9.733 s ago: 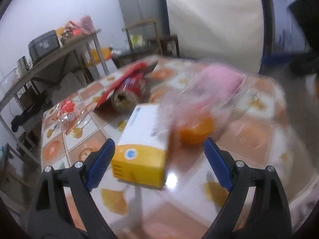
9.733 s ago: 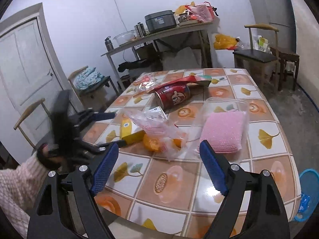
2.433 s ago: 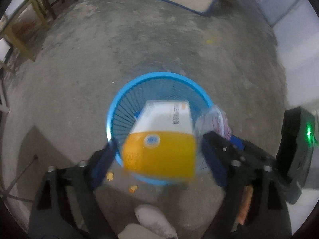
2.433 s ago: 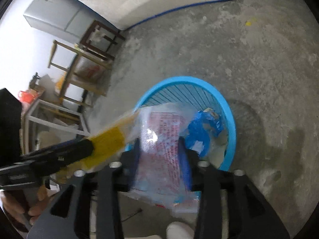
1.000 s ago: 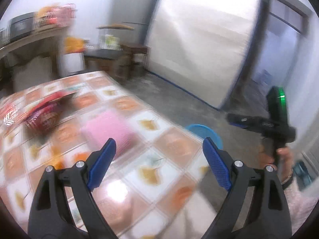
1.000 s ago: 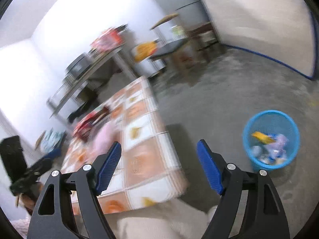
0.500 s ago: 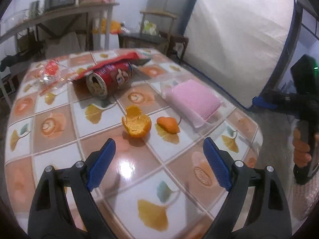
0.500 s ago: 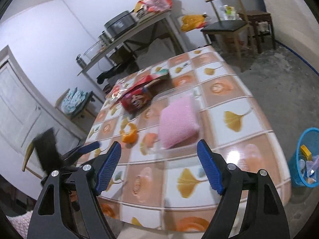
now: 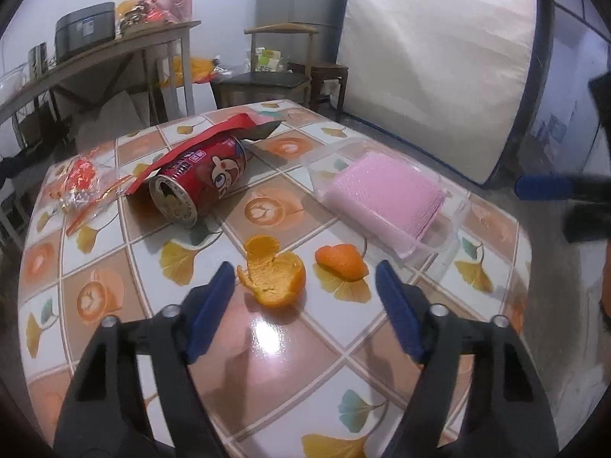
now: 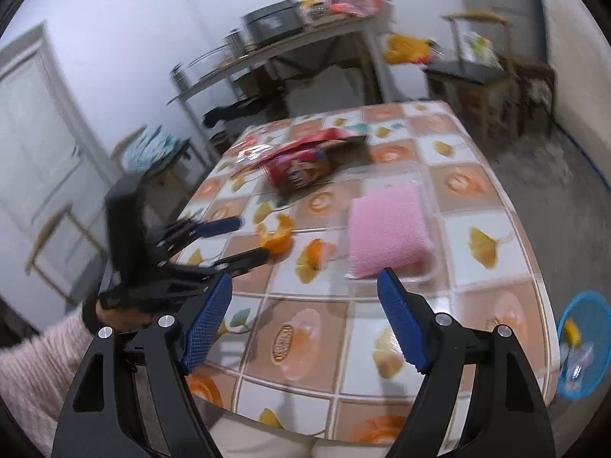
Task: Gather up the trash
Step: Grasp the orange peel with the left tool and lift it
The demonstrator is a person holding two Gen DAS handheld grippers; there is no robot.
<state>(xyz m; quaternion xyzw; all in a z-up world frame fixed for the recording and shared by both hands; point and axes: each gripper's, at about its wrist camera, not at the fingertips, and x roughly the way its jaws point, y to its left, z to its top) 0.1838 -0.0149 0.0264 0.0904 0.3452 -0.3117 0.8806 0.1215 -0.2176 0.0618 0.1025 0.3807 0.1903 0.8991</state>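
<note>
On the tiled table [image 9: 114, 252] lie a large orange peel [image 9: 273, 276], a smaller peel piece [image 9: 341, 261], a red can on its side [image 9: 198, 183], a red wrapper [image 9: 82, 181] and a clear box of pink sheets [image 9: 385, 198]. My left gripper [image 9: 303, 282] is open and empty, its fingers either side of the two peels. It also shows in the right wrist view [image 10: 244, 238] beside the peel [image 10: 277, 234]. My right gripper [image 10: 305, 294] is open and empty above the table's near edge, below the pink box [image 10: 387, 229].
A blue trash basket [image 10: 582, 343] holding a yellow box stands on the floor at the table's right. A chair [image 9: 278, 72], a side table with appliances [image 9: 95, 53] and a leaning mattress [image 9: 431, 49] stand beyond the table.
Both grippers dropped the yellow box and plastic bag into the basket and swung back to the table. The left gripper has moved in close around the orange peels.
</note>
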